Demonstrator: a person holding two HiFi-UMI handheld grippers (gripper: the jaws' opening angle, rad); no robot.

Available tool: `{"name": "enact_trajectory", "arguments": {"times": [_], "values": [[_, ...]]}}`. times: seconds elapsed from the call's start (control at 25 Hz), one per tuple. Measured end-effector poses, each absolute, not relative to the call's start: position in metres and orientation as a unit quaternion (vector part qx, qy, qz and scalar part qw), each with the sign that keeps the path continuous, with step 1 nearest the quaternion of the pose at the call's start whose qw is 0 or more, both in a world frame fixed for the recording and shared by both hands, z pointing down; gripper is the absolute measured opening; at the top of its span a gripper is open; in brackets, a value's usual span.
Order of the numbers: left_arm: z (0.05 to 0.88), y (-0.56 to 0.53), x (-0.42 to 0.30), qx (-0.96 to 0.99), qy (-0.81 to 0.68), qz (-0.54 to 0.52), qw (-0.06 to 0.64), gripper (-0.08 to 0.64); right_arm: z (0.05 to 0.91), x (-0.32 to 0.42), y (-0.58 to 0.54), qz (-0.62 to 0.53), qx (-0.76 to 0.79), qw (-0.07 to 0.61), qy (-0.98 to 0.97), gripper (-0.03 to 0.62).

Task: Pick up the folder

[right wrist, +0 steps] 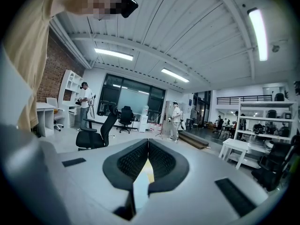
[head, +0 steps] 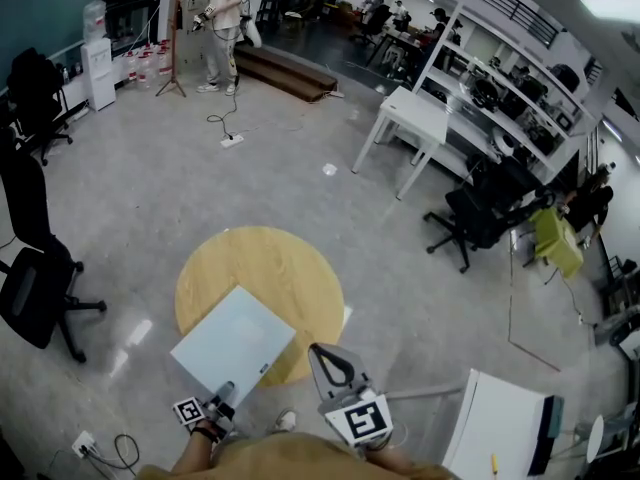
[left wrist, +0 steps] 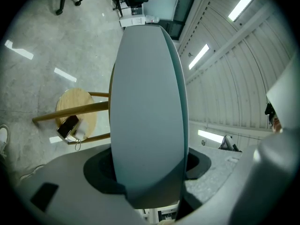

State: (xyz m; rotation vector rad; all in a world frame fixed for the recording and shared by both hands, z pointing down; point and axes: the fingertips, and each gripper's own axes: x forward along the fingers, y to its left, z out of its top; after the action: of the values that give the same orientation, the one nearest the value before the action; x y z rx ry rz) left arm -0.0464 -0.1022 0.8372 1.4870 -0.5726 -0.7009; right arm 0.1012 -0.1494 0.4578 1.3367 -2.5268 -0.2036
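Observation:
A pale blue folder (head: 232, 343) lies flat over the near-left rim of the round wooden table (head: 270, 268), partly overhanging it. My left gripper (head: 222, 393) is shut on the folder's near corner. In the left gripper view the folder (left wrist: 147, 102) runs edge-on between the jaws of the left gripper (left wrist: 147, 170) and fills the gap between them. My right gripper (head: 322, 353) hovers just to the right of the folder at the table's near edge. Its jaws are shut with nothing in them, and in the right gripper view the right gripper (right wrist: 148, 149) has its pads meeting.
Black office chairs (head: 35, 278) stand at the left and another (head: 475, 218) at the right. A white desk (head: 500, 423) is close at the lower right. A power strip with cables (head: 85, 443) lies on the floor at the lower left. A small wooden stool (left wrist: 75, 111) shows low down.

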Motion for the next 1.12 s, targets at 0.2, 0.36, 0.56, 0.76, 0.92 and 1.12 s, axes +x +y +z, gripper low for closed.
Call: {"name": "enact_trajectory", "arguments": {"times": [0.2, 0.36, 0.56, 0.76, 0.92, 1.12], "values": [[0.835, -0.11, -0.046, 0.657, -0.25, -0.305, 0.642, 0.293, 0.459, 0.106, -0.151, -0.071, 0.468, 0.142, -0.87, 0.0], [0.83, -0.113, -0.049, 0.66, -0.253, -0.304, 0.639, 0.291, 0.452, 0.111, -0.151, -0.069, 0.478, 0.134, -0.865, 0.0], [0.821, -0.117, -0.046, 0.668, -0.252, -0.304, 0.631, 0.29, 0.451, 0.123, -0.148, -0.067, 0.488, 0.128, -0.861, 0.0], [0.815, -0.122, -0.046, 0.679, -0.25, -0.295, 0.624, 0.29, 0.455, 0.127, -0.149, -0.06, 0.492, 0.125, -0.86, 0.0], [0.808, -0.124, -0.047, 0.681, -0.243, -0.301, 0.622, 0.29, 0.454, 0.127, -0.15, -0.064, 0.492, 0.118, -0.86, 0.0], [0.794, -0.129, -0.047, 0.672, -0.236, -0.333, 0.618, 0.291, 0.455, 0.132, -0.151, -0.058, 0.494, 0.115, -0.86, 0.0]]}}
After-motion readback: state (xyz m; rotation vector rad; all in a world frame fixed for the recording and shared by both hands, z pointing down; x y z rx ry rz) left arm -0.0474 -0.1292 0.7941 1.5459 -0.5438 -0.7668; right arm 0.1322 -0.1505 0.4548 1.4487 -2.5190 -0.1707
